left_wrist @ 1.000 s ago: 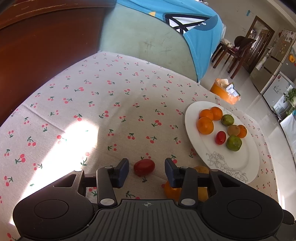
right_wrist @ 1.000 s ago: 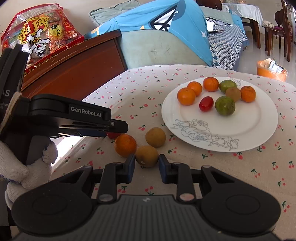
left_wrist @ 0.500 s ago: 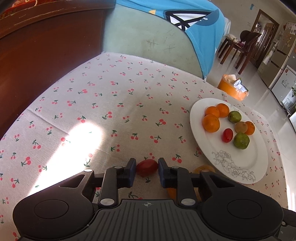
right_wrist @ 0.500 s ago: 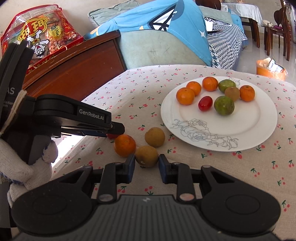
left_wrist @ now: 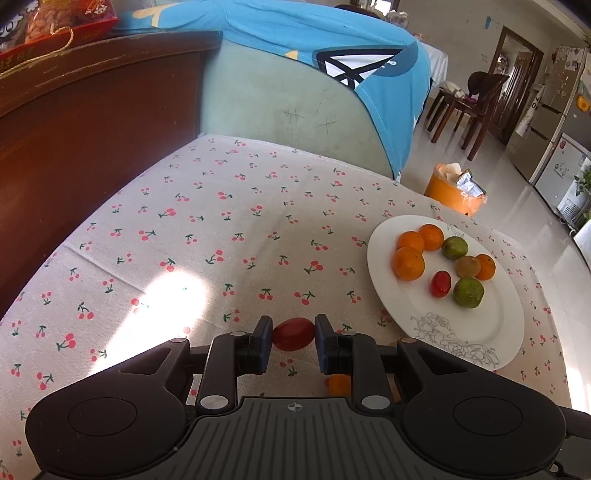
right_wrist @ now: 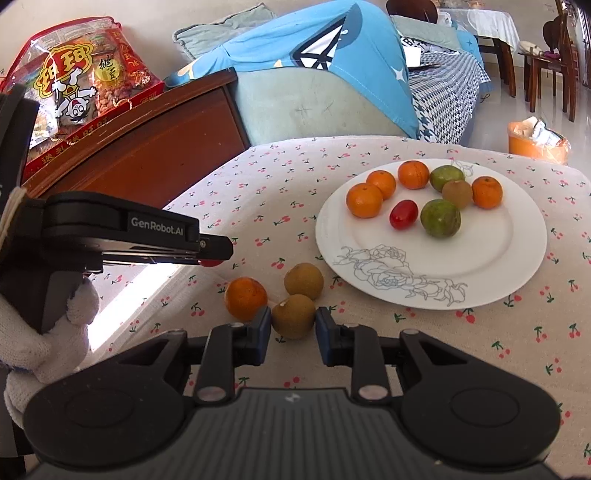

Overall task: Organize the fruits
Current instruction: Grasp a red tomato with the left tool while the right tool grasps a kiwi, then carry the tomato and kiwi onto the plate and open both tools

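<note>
Step in hand: pickup. Left claw (left_wrist: 293,338) pinches red tomato (left_wrist: 293,334) just above the desk (left_wrist: 221,240); right claw (right_wrist: 293,326) pinches brown fruit (right_wrist: 293,317) resting on the desk. Next, probably: lift both clear and carry to white plate (right_wrist: 480,273), its near half bare.

In the left wrist view an orange (left_wrist: 339,384) shows only as a sliver beneath the left gripper (left_wrist: 293,334), whose body covers the rest. From the right wrist view the red tomato (right_wrist: 210,262) is a small red edge under that gripper's finger (right_wrist: 207,248); whether it rests on the surface (right_wrist: 480,350) cannot be told. The gloved hand (right_wrist: 48,343) is cut off by the left edge. The snack bag (left_wrist: 48,22) is cropped by the top edge. Fridge magnets (left_wrist: 565,74) far off are too small to read. The bin's (right_wrist: 537,142) contents are unclear.
</note>
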A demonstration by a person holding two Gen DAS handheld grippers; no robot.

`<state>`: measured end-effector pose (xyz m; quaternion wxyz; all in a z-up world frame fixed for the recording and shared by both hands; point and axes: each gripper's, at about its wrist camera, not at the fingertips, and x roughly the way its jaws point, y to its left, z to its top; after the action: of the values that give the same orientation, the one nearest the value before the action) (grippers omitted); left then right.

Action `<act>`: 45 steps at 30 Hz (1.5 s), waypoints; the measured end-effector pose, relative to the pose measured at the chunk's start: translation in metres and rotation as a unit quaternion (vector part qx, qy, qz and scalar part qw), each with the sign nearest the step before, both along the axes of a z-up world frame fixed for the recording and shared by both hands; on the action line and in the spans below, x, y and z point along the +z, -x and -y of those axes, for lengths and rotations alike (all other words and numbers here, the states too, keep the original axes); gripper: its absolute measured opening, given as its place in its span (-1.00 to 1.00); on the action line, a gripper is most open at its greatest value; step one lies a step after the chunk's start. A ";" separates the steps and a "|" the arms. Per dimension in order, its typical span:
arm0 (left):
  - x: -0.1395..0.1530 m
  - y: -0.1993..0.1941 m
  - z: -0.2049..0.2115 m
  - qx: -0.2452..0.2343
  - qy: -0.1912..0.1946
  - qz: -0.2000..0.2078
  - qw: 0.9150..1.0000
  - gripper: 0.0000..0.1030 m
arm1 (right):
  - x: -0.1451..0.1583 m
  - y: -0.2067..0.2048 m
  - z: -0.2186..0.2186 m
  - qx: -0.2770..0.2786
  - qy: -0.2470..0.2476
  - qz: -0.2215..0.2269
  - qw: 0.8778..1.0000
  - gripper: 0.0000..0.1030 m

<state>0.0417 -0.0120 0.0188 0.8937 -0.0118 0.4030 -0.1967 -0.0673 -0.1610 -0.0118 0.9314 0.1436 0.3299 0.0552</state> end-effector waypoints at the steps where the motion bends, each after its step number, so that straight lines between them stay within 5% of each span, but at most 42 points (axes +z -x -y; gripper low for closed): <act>1: 0.001 0.000 -0.001 0.001 0.001 0.000 1.000 -0.57 | 0.000 0.000 0.000 0.000 0.000 0.000 1.000 -0.49; 7: 0.001 0.000 -0.004 0.007 0.005 -0.002 1.000 -0.57 | -0.001 -0.002 -0.002 0.007 0.001 -0.001 1.000 -0.36; 28: 0.015 0.007 0.006 -0.014 0.008 0.024 1.000 -0.57 | 0.015 -0.001 -0.001 -0.007 0.014 0.021 1.000 -0.46; 45: 0.030 0.015 0.056 -0.100 0.060 0.033 0.993 -0.57 | 0.046 -0.004 0.096 -0.096 0.014 -0.013 0.995 -0.45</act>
<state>0.0265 -0.0683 0.0488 0.8803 -0.0185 0.3597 -0.3089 -0.0633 -0.2571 0.0337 0.9300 0.1617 0.3276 -0.0409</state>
